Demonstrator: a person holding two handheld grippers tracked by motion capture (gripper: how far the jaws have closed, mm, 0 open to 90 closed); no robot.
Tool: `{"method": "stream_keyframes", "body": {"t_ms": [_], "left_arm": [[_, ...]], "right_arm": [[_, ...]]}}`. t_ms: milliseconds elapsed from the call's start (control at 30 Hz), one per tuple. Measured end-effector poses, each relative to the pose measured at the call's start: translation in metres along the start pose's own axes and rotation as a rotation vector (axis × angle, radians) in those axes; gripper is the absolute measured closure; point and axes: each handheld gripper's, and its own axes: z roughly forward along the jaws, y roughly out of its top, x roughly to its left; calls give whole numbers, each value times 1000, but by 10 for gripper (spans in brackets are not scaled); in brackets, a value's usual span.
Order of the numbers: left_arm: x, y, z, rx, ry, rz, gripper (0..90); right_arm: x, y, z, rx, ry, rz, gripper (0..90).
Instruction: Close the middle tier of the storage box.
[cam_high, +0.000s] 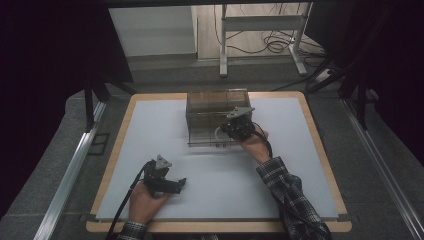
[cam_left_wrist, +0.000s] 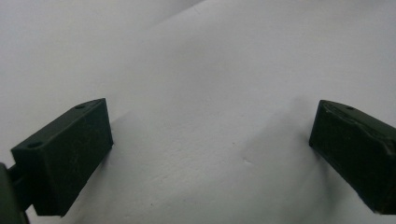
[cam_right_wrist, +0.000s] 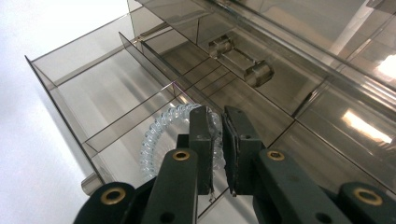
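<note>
Right gripper (cam_right_wrist: 218, 154) clenched on clear spiral hair tie (cam_right_wrist: 156, 135), held over open drawer (cam_right_wrist: 74, 100) compartment at frame centre, likely for dropping in.

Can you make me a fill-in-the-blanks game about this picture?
1. The right gripper is shut on a clear spiral ____.
2. The smoky see-through box has one ____ pulled open.
3. The left gripper has its jaws ____, with nothing between them.
4. Both grippers are held by a ____ with checked sleeves.

Missing words: hair tie; drawer; open; person
</note>
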Motion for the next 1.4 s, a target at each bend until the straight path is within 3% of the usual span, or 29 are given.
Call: {"method": "stream_keyframes", "body": {"t_ms": [733,1400], "left_arm": [[0,0,0,-2,-1,-2,0],[0,0,0,-5,1,-4,0]], "right_arm": [[6,-3,12,28,-4,-38,796],[10,0,7,13,-8,-52,715]]}}
